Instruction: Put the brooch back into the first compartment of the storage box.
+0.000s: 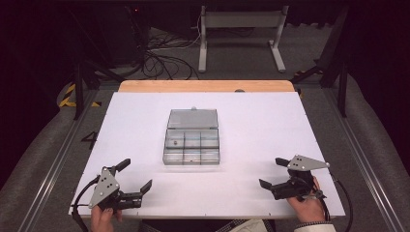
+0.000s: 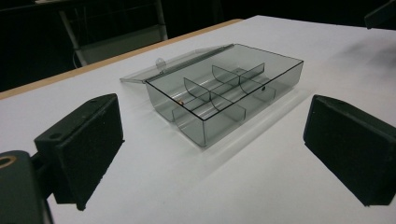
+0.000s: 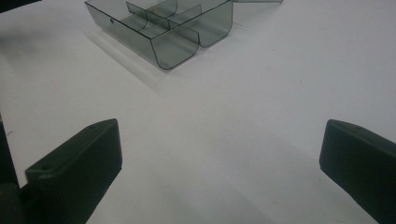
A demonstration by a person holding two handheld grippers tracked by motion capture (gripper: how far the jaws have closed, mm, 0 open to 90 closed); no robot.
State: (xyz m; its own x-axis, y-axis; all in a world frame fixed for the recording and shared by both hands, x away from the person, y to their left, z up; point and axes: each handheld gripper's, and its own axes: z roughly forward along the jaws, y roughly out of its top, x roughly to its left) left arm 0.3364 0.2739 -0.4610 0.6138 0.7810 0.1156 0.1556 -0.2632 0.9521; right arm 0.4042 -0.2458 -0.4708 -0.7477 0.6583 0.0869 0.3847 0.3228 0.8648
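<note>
Flanking the open box (image 1: 191, 137), both grippers wide, well apart.

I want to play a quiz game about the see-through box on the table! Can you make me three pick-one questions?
1. Where is the box?
A. middle of the table
B. on the floor
C. in a claw

2. How many compartments does it have?
A. two
B. six
C. ten

3. How is the lid?
A. shut
C. missing
B. open, lying flat behind

Answers:
1 A: it sits mid-table, between and beyond the left claw and right claw.
2 B: dividers make two rows of three.
3 B: the lid lies flat behind the box.
</note>
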